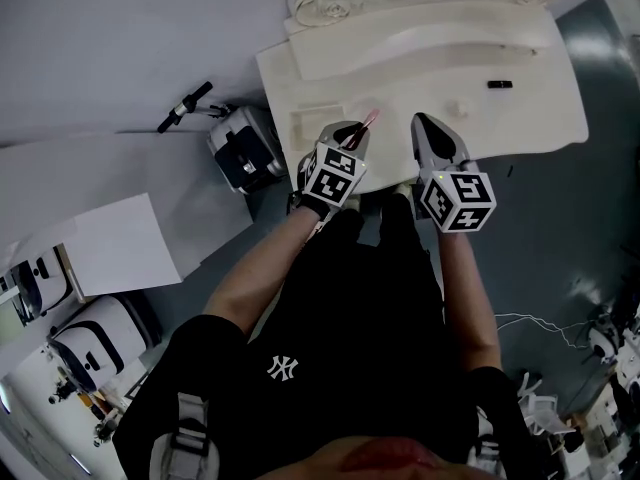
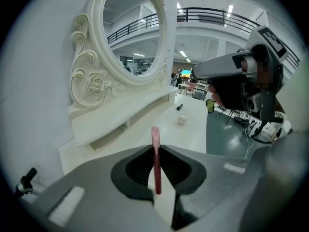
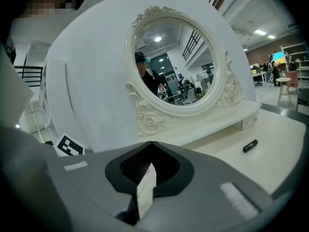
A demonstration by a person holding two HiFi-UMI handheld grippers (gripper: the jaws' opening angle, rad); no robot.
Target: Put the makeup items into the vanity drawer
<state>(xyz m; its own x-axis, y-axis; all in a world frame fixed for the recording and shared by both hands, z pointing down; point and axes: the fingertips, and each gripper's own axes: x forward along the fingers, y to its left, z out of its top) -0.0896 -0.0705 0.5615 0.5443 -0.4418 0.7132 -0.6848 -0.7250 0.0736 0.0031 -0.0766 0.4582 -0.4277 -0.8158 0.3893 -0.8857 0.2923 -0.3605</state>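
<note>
White vanity bench, oval mirror behind. Left tool is clamped on a slim pink makeup stick, which stands upright between its jaws. Right tool sits beside it, jaws together, empty. A black tube lies farther back on the bench.

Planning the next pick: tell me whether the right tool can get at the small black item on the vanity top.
Probably yes. The black item lies alone on bare vanity top, ahead and right of the right tool, with nothing between. Its jaws are together, so they must open first.
</note>
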